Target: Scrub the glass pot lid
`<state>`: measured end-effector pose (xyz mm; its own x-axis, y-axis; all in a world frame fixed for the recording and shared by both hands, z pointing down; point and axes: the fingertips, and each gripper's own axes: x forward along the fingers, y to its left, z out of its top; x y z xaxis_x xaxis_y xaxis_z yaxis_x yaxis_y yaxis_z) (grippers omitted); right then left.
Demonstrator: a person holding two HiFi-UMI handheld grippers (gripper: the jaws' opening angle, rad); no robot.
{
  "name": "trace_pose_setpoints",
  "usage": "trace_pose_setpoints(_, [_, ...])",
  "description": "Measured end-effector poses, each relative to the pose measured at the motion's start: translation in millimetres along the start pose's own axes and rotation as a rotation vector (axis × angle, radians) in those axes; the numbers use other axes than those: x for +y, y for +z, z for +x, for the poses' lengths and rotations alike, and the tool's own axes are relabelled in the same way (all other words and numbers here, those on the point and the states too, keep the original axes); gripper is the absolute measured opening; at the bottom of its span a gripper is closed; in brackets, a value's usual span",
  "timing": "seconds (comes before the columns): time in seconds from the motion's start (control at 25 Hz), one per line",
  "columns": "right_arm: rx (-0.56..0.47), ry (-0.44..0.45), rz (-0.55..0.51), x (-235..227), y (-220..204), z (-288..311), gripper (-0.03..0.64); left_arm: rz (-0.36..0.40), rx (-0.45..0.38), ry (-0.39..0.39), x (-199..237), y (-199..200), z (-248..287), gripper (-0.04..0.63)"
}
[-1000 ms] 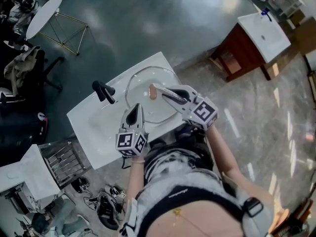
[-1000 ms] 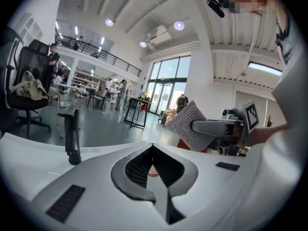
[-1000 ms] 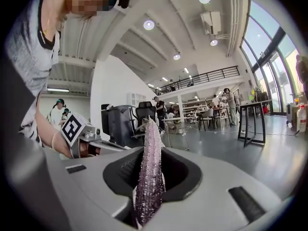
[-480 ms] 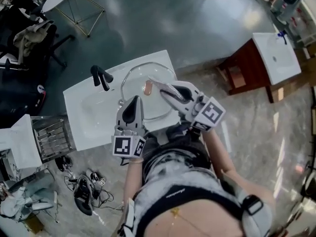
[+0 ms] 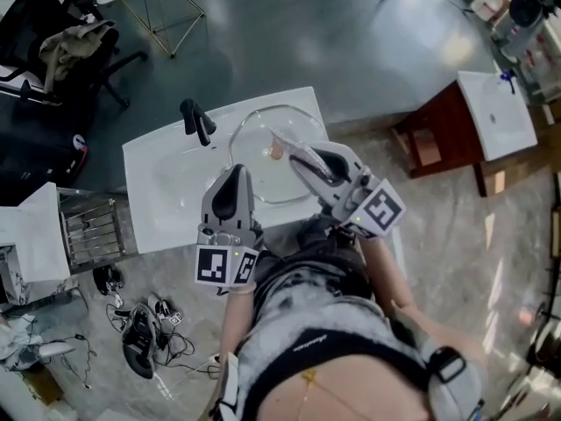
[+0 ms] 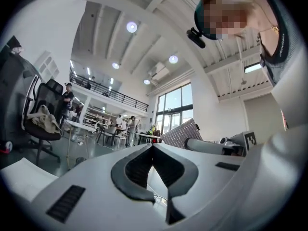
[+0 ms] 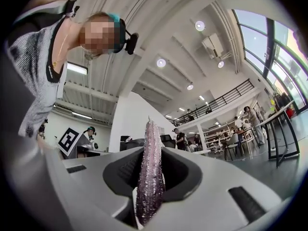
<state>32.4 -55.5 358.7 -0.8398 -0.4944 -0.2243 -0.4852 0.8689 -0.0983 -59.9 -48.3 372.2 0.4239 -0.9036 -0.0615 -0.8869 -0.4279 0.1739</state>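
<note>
In the head view, the round clear glass pot lid (image 5: 263, 125) lies in the white rectangular sink (image 5: 153, 169), with a black faucet (image 5: 197, 121) at its 9 o'clock. The left gripper (image 5: 235, 172) points at the lid's 7 o'clock edge. The right gripper (image 5: 282, 144) reaches over the lid from 4 o'clock, with the purple glittery scrub pad (image 5: 276, 153) at its tip. In the left gripper view, the jaws are closed together, with nothing visible between them. In the right gripper view, the jaws pinch the pad, which stands upright toward 12 o'clock.
</note>
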Motion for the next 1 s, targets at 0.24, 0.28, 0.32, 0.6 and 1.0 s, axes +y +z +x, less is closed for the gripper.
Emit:
trace_pose_setpoints(0.24, [0.000, -0.063, -0.028, 45, -2, 26, 0.086, 0.005, -0.004, -0.014, 29, 16, -48, 0.002])
trace_pose_setpoints(0.28, [0.001, -0.072, -0.035, 55, -3, 31, 0.086, 0.010, -0.009, -0.026, 32, 18, -56, 0.002])
trace_pose_setpoints(0.32, [0.003, -0.083, -0.044, 64, -4, 34, 0.084, 0.013, -0.014, -0.040, 35, 19, -63, 0.002])
trace_pose_setpoints(0.6, [-0.009, -0.183, -0.127, 125, -18, 48, 0.084, 0.020, 0.012, -0.129, 47, 19, -110, 0.002])
trace_pose_setpoints(1.0, [0.041, -0.332, -0.134, 168, -37, 27, 0.084, 0.007, 0.106, -0.234, 37, -2, -146, 0.002])
